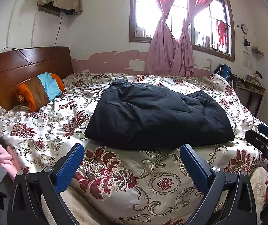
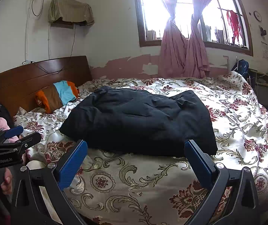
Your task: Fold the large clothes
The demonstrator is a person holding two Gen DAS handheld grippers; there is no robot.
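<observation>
The left gripper [image 1: 132,151] has its jaws wide apart and holds nothing; the right gripper [image 2: 135,147] is the same. Both hover side by side, above the near edge of the flowered bedspread [image 1: 115,178]. The folded dark garment [image 1: 152,116] lies just beyond them, in the middle of the bed.

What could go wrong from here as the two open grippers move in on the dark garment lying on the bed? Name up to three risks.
1. The dark garment is puffy and bunched, so a pinch may catch only its top layer.
2. The floral quilt beneath is rumpled; the left gripper or right gripper might grab it along with the garment.
3. The grippers sit close side by side and might collide.
</observation>
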